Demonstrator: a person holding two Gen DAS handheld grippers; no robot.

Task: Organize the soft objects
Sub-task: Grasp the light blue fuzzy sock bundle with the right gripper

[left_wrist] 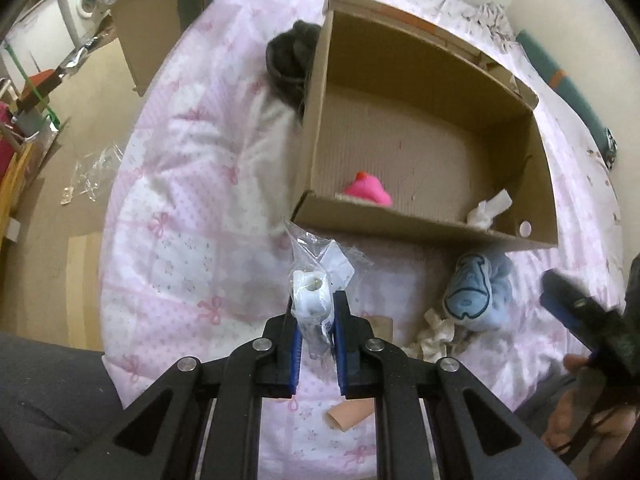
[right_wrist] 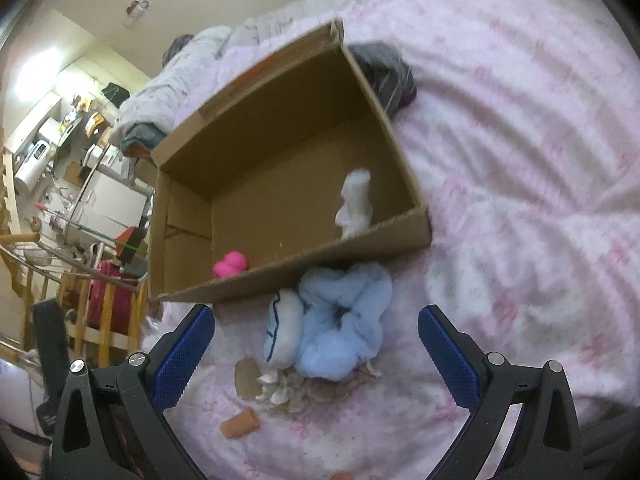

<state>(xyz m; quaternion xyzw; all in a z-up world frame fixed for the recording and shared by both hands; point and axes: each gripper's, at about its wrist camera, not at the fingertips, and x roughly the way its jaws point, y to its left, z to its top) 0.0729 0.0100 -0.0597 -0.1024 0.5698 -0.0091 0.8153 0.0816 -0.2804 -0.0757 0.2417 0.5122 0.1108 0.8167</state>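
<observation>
One small unreadable label [left_wrist: 338,266] on bagged roll [left_wrist: 311,294]

Matt corrugated cardboard box [left_wrist: 420,224]; glossy crinkled plastic bag [left_wrist: 316,264]; fluffy blue plush [right_wrist: 344,320] at six o'clock; soft quilted cloth bedspread [right_wrist: 520,160].

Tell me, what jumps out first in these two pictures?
A big open cardboard box sits on a pink bow-print quilt, with a bright pink toy and a white soft piece lying inside it. Nearest the camera, the left gripper is shut on a white item in a clear plastic bag. In front of the box lies a fluffy light-blue plush, between the open fingers of the right gripper.
</observation>
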